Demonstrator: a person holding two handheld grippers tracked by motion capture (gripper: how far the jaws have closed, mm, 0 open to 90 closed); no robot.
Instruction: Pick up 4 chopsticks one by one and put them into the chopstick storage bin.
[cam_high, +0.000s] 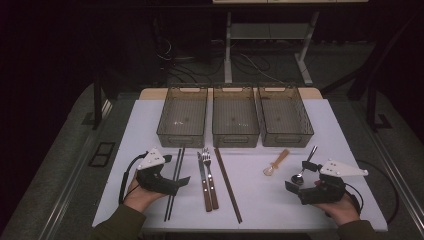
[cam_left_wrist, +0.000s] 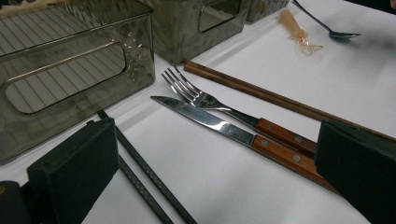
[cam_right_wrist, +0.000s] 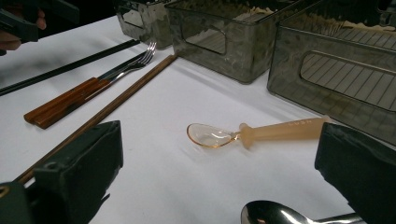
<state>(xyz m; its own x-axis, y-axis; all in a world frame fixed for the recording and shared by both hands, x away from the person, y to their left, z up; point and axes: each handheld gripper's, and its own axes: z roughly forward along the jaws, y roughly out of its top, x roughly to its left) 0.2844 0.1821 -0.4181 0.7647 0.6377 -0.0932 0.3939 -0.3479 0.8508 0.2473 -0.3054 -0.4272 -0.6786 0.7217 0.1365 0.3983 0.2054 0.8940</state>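
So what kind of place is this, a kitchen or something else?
Probably a lab or test workspace, not a kitchen. A white table stands in a dark room with loose cables on the floor. Cutlery is laid in neat rows before three empty bins, and a person holds the left gripper and right gripper.

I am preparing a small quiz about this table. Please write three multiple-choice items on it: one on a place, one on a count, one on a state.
1. Where does the knife lie?
A. inside a bin
B. beside the fork, on the table
C. under the metal spoon

2. How many bins stand in the row at the far side?
A. two
B. three
C. five

3. How is the right tool?
A. open, holding nothing
B. shut on the clear spoon
C. shut on a chopstick

Answers: 1 B, both wooden handles lie side by side; 2 B, three stand in a row; 3 A, its jaws stand apart around bare table.
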